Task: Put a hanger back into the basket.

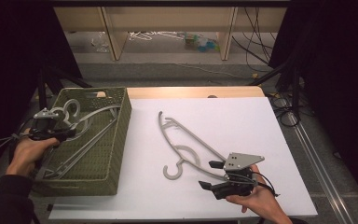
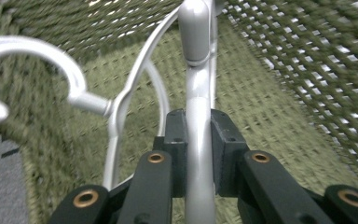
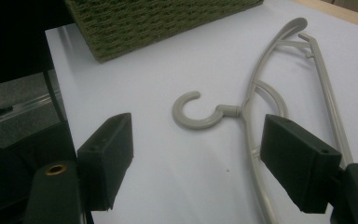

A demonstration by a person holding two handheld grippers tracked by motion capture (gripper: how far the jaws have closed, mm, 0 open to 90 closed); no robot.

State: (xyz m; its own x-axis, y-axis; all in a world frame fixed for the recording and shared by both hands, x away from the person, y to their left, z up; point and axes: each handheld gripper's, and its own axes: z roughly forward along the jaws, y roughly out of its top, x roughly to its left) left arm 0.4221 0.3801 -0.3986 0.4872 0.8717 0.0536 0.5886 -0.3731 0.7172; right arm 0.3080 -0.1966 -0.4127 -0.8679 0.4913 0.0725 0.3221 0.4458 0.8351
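I am holding a grey hanger [image 2: 199, 140] in my left tongs [image 1: 58, 132], jaws pinched tight on its thin bar, inside the green woven basket [image 1: 116, 140] that is sitting at the left of the tabletop [image 1: 242, 116]. Another hanger hook [image 2: 28, 60] is lying just beside the held bar in the basket, so I am judging that the two could tangle or snag in the weave as I am setting mine down. The narrow bar could also be swivelling in the pads, since I am gripping it off-centre. My right tongs [image 1: 213, 175] are gaping wide and gripping nothing, hovering to the right of the basket, just beside the second hanger [image 1: 186, 140] lying flat on the white sheet. If I close there carelessly, I am risking skidding that hanger away. Nothing is standing between this hanger and the basket's near wall.
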